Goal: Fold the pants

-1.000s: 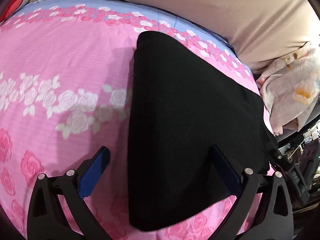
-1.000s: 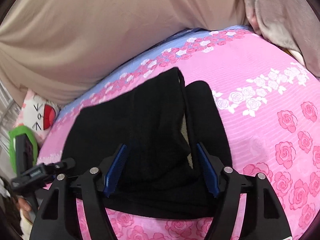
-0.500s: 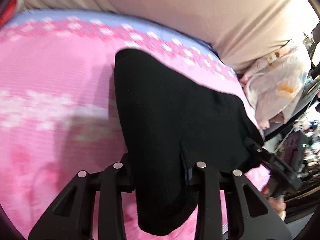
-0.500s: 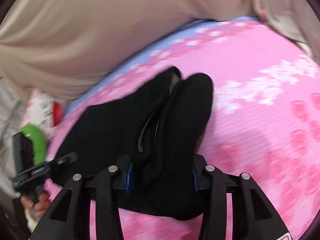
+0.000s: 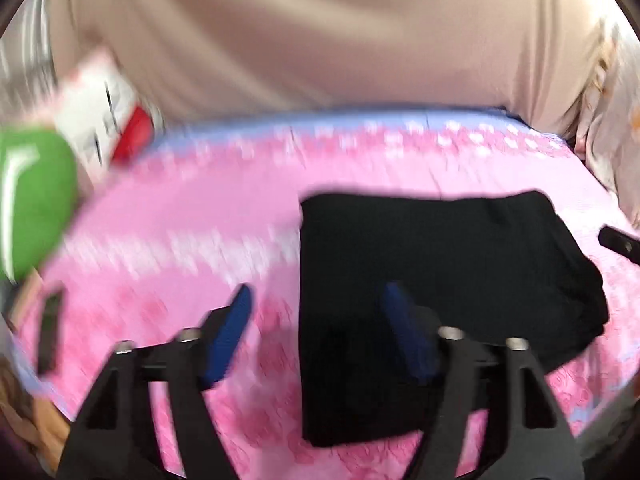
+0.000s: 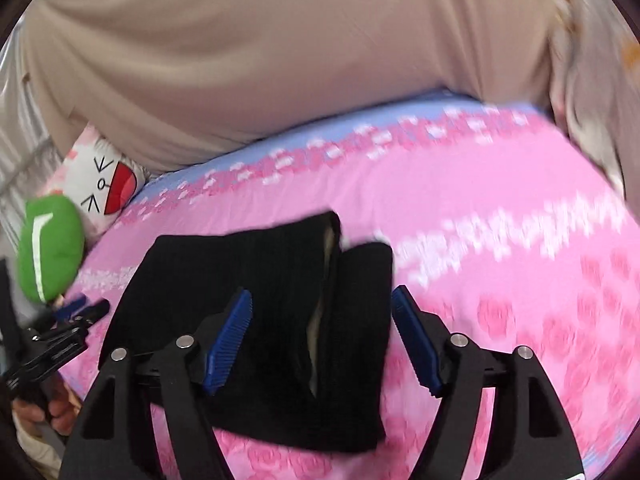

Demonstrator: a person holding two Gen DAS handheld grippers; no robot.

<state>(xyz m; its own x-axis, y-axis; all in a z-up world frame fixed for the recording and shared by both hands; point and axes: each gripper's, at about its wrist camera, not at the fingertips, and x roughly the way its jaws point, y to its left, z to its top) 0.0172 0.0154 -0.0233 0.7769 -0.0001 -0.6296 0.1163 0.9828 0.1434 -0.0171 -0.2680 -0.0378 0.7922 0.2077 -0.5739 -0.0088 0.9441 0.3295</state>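
Pants (image 5: 432, 280): one black pair, folded into a flat block, lying on the pink sheet (image 5: 180, 232) right of centre in your left wrist view. Left gripper (image 5: 316, 332): one, two blue pads (image 5: 230, 336) spread wide, nothing held; the left pad is over bare sheet, the right pad over the pants' near part, and you cannot tell whether it touches the cloth. Right gripper: one dark tip (image 5: 618, 242) shows at the far right edge, just beside the pants. Other items, one each: green plush (image 5: 36, 204) at the left edge, white-and-red cushion (image 5: 108, 120) behind it, beige cover (image 5: 320, 32) along the back. The whole view is motion-blurred.

Right wrist view: pants (image 6: 256, 300), same single pair, lying on the sheet (image 6: 500, 208) left of centre, with a layered fold edge and a pale lining strip showing. Right gripper (image 6: 320, 340): your two pads (image 6: 228, 340) are wide apart and straddle the near end of the pants, gripping nothing. Left gripper (image 6: 60, 336): black, at the lower left beside the pants, with your hand (image 6: 52, 408) under it; its opening is unclear from here. One green plush (image 6: 52, 248), one cat-face cushion (image 6: 104, 180), one beige cover (image 6: 280, 40).
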